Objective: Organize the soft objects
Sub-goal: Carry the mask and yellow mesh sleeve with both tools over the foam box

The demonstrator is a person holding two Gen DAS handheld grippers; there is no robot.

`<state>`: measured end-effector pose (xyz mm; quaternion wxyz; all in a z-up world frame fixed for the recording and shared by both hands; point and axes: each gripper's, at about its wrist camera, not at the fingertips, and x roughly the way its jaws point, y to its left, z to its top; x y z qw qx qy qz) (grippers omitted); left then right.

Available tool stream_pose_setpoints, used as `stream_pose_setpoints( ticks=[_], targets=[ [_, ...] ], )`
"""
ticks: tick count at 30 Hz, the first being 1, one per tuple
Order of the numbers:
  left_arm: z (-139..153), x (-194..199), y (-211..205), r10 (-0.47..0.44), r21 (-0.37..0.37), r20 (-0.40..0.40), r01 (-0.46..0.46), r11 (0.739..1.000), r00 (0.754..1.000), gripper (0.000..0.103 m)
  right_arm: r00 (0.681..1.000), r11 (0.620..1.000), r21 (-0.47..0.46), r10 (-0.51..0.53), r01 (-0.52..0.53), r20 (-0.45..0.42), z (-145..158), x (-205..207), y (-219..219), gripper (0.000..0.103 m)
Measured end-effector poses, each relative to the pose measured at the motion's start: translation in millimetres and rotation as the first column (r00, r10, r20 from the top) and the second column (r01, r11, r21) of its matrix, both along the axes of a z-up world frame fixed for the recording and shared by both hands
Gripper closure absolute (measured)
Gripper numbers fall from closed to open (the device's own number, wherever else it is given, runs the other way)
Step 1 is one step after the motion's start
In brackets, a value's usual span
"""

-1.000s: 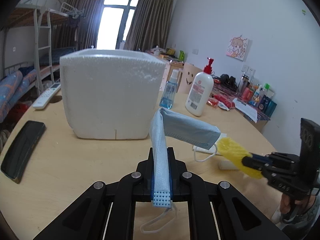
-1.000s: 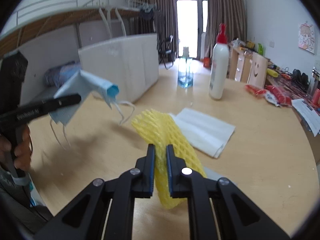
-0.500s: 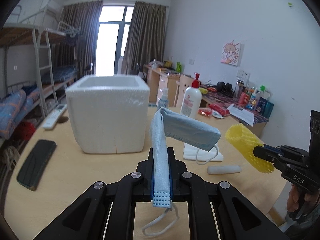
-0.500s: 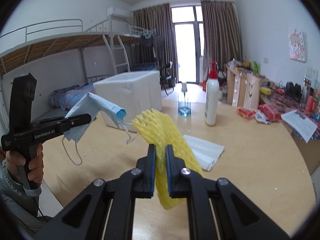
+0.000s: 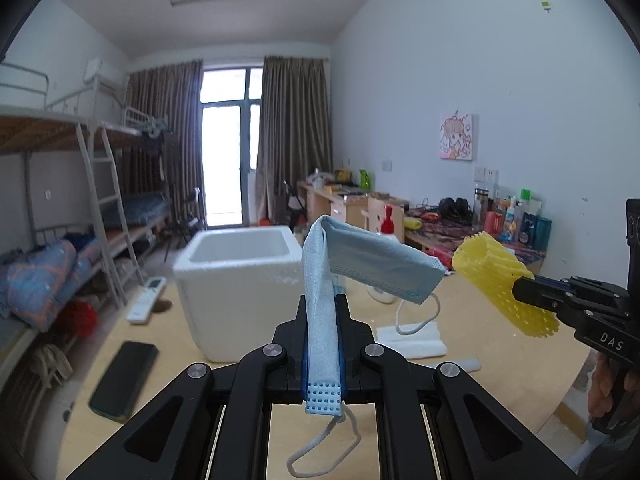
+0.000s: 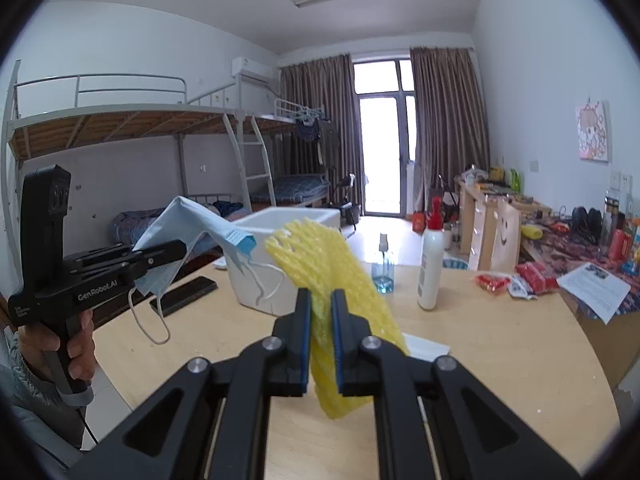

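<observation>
Both grippers have risen since a second ago: the views sat low over the wooden table [image 6: 500,344] then, and now look down on it, with the foam box's open top visible. Left gripper [image 5: 323,316] has its jaws clamped on a blue surgical mask [image 5: 360,264], which is pinched along its folded edge, the free half flopping right with an ear loop dangling off each end. Right gripper [image 6: 321,316] is closed on a yellow foam fruit net [image 6: 340,296], squeezed flat between the pads. Both items are held in the air, short of the white styrofoam box [image 5: 236,280], likely the drop target. Handling: both are very light, limp and compressible; the mask drapes and swings, and its loops could snag the box rim, so a grip on the pleated body beats a loop. The net springs back and tears easily, so mid-body is the spot. Neither is slippery. The left view shows the box's hollow interior, a remote control [image 5: 146,299] and a dark phone [image 5: 124,378] on the left of the table, and white folded tissue [image 5: 412,338] beyond the mask. The right view adds a lotion pump bottle [image 6: 431,268], a small blue spray bottle [image 6: 383,268], red snack packets [image 6: 516,280] and the hand [image 6: 60,352] on the left handle.
</observation>
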<state>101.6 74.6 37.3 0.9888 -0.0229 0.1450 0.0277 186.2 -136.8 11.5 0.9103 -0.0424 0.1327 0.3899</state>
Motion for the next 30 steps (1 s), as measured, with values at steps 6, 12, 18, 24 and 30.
stream_pose_setpoints(
  ticks=[6, 12, 18, 24, 30],
  targets=[
    [6.2, -10.4, 3.4, 0.035, 0.023, 0.033, -0.036, 0.999, 0.999, 0.093, 0.999, 0.999, 0.007, 0.034, -0.034, 0.016, 2.2, -3.0, 5.1, 0.091],
    [8.4, -21.7, 11.8, 0.081, 0.035, 0.049, -0.082, 0.996, 0.996, 0.093, 0.998, 0.998, 0.009, 0.065, -0.065, 0.017, 2.1, 2.6, 14.2, 0.091],
    [11.4, -29.9, 18.0, 0.133, 0.044, 0.061, -0.135, 0.99, 0.989, 0.093, 0.992, 0.992, 0.008, 0.124, -0.124, 0.026, 0.7, 1.8, 31.6, 0.091],
    [11.7, -43.1, 35.2, 0.201, 0.04, 0.063, -0.204, 0.978, 0.978, 0.093, 0.984, 0.984, 0.004, 0.178, -0.178, 0.02, 0.5, -0.3, 52.3, 0.091],
    [10.6, -48.0, 47.1, 0.239, 0.031, 0.051, -0.24, 0.97, 0.97, 0.093, 0.976, 0.976, 0.002, 0.217, -0.218, 0.015, 1.8, 2.4, 69.5, 0.091]
  ],
)
